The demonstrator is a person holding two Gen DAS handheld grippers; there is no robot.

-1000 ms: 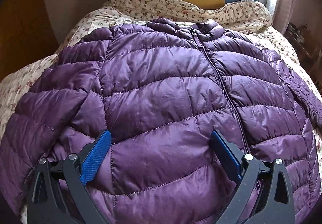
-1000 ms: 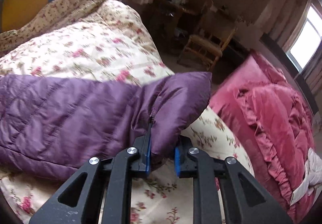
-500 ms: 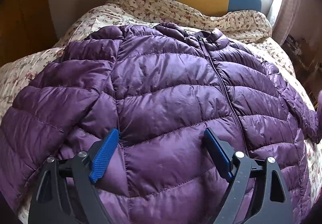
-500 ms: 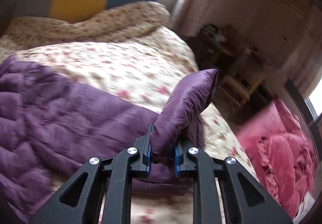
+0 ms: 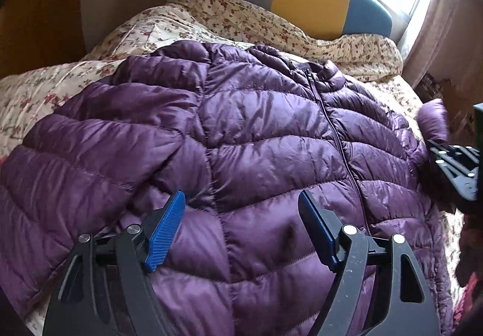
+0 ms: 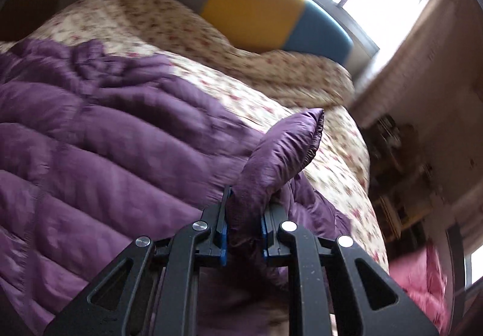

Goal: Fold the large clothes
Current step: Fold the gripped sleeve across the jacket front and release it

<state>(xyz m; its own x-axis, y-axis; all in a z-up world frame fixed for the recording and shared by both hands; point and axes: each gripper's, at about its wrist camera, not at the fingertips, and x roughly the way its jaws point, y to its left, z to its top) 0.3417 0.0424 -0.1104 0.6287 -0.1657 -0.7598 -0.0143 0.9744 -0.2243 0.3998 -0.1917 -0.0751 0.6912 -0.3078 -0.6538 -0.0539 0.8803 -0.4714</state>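
One sleeve (image 6: 280, 152) pinched by right gripper (image 6: 243, 227); jacket (image 5: 241, 155) spread flat.

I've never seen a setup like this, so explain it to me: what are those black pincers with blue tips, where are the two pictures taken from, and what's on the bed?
There is no robot here: a person holds a two-finger gripper in each hand, each with a camera looking along its fingers. The left view shows the left gripper above a zipped purple puffer jacket spread on a floral quilt; its jaws are closing, with nothing pinched yet. The right view shows the right gripper clamped on the jacket's sleeve, the cuff sticking up past the pads.
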